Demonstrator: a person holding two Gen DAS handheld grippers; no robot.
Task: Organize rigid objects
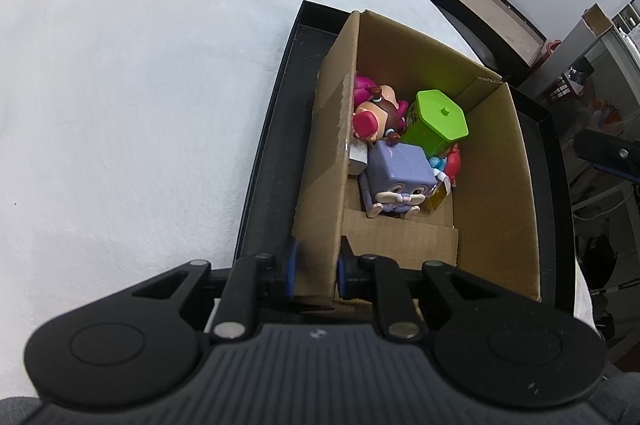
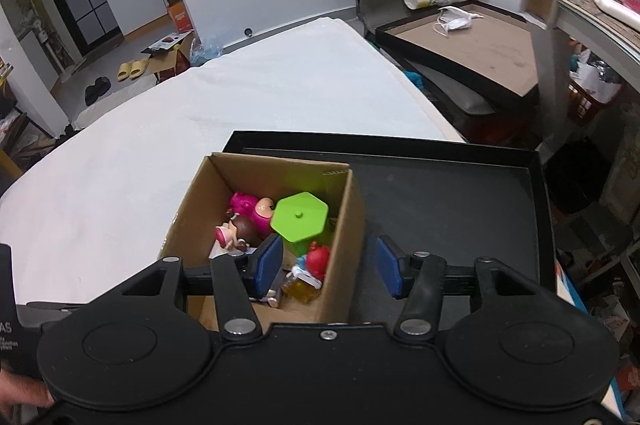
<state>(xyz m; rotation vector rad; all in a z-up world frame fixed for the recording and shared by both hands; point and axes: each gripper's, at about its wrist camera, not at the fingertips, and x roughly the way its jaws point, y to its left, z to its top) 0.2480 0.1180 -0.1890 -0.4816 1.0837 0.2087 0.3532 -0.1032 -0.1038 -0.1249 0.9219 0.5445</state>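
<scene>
A cardboard box (image 1: pixel 496 161) stands in a black tray (image 1: pixel 272 161) on the white table. Inside lie a green hexagonal container (image 1: pixel 438 119), a purple cube toy (image 1: pixel 400 177), a pink-haired doll (image 1: pixel 376 113) and a small red figure (image 1: pixel 452 161). My left gripper (image 1: pixel 316 271) is shut on the box's left wall near its front corner. My right gripper (image 2: pixel 328 265) is open, its fingers astride the box's right wall (image 2: pixel 346 245), one pad inside and one outside. The green container (image 2: pixel 300 217), the doll (image 2: pixel 240 229) and the red figure (image 2: pixel 318 257) also show there.
The black tray (image 2: pixel 460 209) has bare floor to the right of the box. The white table (image 2: pixel 240 113) stretches beyond. A second tray (image 2: pixel 472 45) with a face mask and a tipped cup sits at the back right. Shelves stand at far right.
</scene>
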